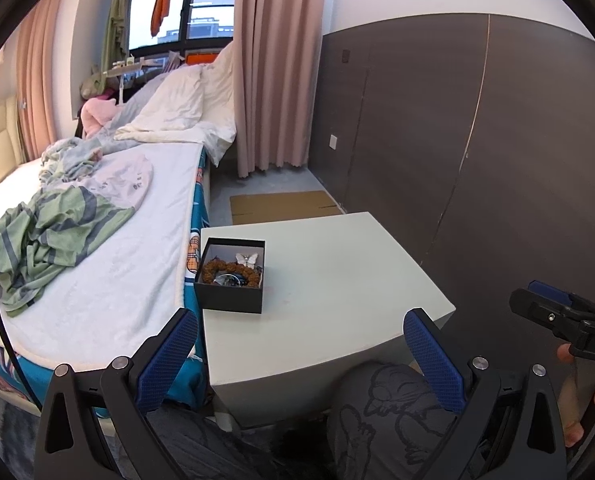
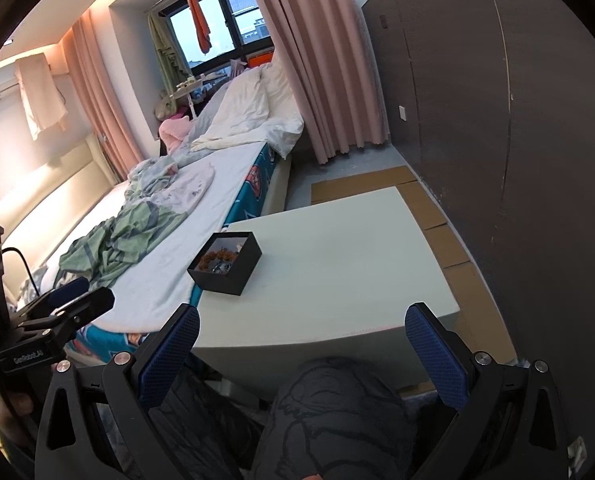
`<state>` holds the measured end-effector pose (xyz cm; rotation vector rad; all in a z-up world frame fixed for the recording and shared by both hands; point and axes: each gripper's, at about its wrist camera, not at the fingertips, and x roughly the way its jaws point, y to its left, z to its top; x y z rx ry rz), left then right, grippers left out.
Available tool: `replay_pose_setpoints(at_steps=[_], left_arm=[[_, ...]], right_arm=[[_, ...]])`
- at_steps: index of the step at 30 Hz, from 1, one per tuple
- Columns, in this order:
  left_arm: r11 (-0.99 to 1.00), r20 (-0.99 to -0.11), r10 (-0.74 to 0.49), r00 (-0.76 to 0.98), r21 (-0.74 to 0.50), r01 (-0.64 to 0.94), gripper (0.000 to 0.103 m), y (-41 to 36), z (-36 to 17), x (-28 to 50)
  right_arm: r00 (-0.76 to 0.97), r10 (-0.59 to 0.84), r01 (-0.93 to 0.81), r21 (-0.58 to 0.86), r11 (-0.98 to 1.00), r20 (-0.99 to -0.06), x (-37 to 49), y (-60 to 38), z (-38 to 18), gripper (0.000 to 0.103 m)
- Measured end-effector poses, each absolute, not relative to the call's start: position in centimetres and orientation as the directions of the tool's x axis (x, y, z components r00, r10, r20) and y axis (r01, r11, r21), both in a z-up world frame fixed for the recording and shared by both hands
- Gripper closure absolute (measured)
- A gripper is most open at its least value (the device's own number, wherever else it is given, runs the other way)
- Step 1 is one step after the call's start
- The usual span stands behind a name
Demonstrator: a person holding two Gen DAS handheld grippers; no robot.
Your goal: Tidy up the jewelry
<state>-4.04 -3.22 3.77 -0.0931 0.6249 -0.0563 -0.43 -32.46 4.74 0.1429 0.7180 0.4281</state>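
Both tools are held above the person's lap, short of the near edge of the tabletop [image 1: 337, 272]. Left tool [image 1: 301, 356]: its 2 blue-padded fingers [image 1: 169, 356] stand wide apart with nothing between them. Right tool [image 2: 303, 354]: its 2 fingers [image 2: 437, 356] likewise stand wide apart and carry nothing. In the left wrist view the right tool appears at the right edge, gripped by a hand [image 1: 585, 396]; in the right wrist view the left tool appears at the left edge. A black open box [image 1: 230, 276] sits on the tabletop near its left side, close to the bed [image 1: 97, 264], well apart from both tools. Inside the box lie a brown beaded bracelet [image 1: 227, 271], a pale butterfly-shaped piece [image 1: 246, 260] at the far side touching the beads, and some darker items at the near side that are too small to identify. Remaining tabletop surface is pale and carries no other jewelry. A striped green cloth [image 1: 49, 236] lies crumpled on the bed. Flattened cardboard [image 2: 429, 208] lies on the floor beyond and to the right of the tabletop, beside a dark wall panel [image 1: 477, 140].
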Motion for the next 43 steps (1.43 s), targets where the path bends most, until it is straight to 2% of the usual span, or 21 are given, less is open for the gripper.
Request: replay_pose_setpoints(at_steps=[31,43], left_arm=[[0.992,-0.575,-0.094,0.813,-0.127,0.024,0.001,-2.7,3.7,-4.1],[0.993,-0.557,-0.052,0.829,-0.120,-0.018,0.001,-1.9,3.4,-3.7]], right_arm=[[0.677,0.422,-0.321,0.275,0.907,-0.602,-0.5,-33.1,4.8,0.000],[0.676,0.408,-0.305,0.271,0.913,-0.614,-0.2,-33.6,4.1,0.000]])
